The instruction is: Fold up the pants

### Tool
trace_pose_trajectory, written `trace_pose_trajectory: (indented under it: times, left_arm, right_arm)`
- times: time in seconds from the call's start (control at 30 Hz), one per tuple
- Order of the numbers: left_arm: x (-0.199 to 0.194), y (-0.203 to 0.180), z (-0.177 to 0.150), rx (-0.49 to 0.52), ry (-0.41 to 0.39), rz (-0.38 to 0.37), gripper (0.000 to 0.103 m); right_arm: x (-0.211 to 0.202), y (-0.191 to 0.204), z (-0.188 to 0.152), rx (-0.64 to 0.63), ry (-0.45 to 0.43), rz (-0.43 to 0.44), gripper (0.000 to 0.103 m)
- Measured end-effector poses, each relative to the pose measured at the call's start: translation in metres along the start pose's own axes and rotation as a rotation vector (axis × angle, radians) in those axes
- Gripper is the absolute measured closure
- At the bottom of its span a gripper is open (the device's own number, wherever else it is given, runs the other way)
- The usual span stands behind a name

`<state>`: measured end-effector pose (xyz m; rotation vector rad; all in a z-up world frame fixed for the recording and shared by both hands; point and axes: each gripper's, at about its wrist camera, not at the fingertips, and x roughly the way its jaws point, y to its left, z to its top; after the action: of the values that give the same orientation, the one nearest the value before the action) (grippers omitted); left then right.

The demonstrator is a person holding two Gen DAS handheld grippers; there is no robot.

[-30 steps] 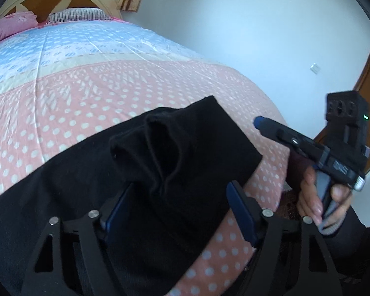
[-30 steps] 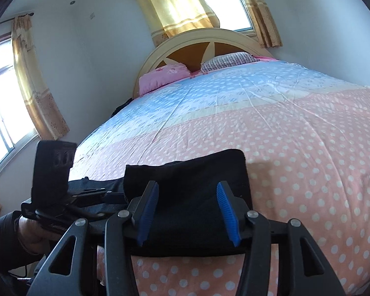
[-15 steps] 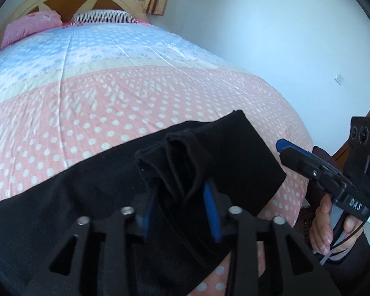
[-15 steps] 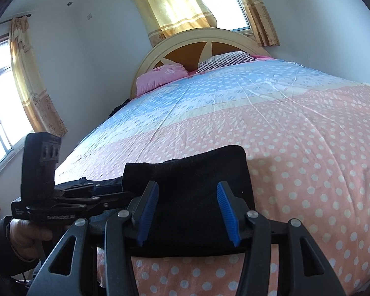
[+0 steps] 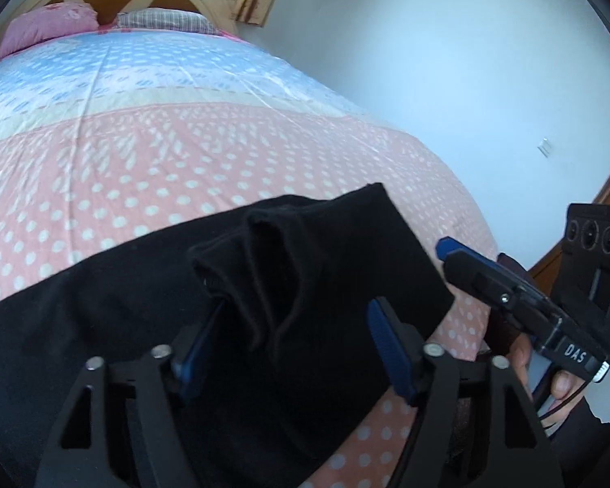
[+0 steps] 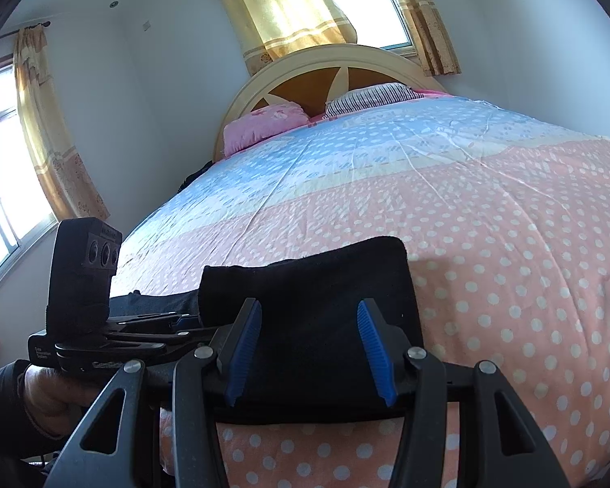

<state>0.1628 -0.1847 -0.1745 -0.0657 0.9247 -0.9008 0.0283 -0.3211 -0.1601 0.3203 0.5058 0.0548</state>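
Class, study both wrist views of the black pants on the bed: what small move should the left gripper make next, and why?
Probably close the left gripper on the raised fold of the black pants. Its jaws have just been opening again and stand open around that bunched ridge, pads apparently not pressing. The right gripper hangs open over the folded end, so nothing is gripped yet.

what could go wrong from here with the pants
1. The left gripper, whose jaws have just been opening, straddles a bunched ridge of the pants without clamping it; closing now would likely pinch several layers and crease the fold.
2. The pants end close to the bed edge, so a pull toward the person may drag them off.
3. The right gripper hangs open near the same end; both could tug against each other.
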Motion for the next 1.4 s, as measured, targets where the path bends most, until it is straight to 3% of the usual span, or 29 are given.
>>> trace_pose_trajectory:
  times: [0.1,0.13,0.2,0.37,0.6,0.9,1.1,1.23,1.33,1.4]
  left_arm:
    - [0.000,0.003,0.002,0.001,0.013,0.035,0.079]
    - [-0.002,0.006,0.003,-0.016,0.014,0.024,0.087]
    - [-0.010,0.013,0.004,-0.067,0.000,-0.009,0.090]
    - [-0.041,0.013,0.009,-0.085,-0.048,-0.057,0.092]
    - [-0.097,0.039,0.014,-0.190,-0.119,-0.110,0.092]
    - [-0.127,0.084,-0.011,-0.303,-0.106,-0.030,0.093]
    - [-0.125,0.113,-0.034,-0.377,-0.083,0.009,0.093]
    - [-0.123,0.128,-0.043,-0.406,-0.078,0.040,0.093]
    - [-0.114,0.140,-0.049,-0.418,-0.064,0.055,0.093]
    - [-0.109,0.143,-0.053,-0.406,-0.058,0.072,0.092]
  right_arm:
    - [-0.001,-0.001,-0.001,0.003,-0.005,-0.006,0.051]
    - [-0.001,-0.001,-0.001,0.001,-0.008,-0.008,0.051]
    - [-0.003,-0.002,-0.001,-0.001,-0.017,-0.014,0.051]
    - [-0.011,-0.005,0.000,0.009,-0.058,-0.019,0.048]
    - [-0.015,-0.004,0.001,0.009,-0.079,-0.006,0.046]
    - [-0.011,0.017,-0.005,-0.077,-0.045,0.074,0.046]
    - [-0.008,0.047,-0.018,-0.198,0.004,0.179,0.046]
    - [0.010,0.060,-0.029,-0.242,0.106,0.206,0.046]
    - [0.034,0.065,-0.042,-0.291,0.225,0.135,0.046]
    - [0.035,0.068,-0.046,-0.334,0.220,0.108,0.046]
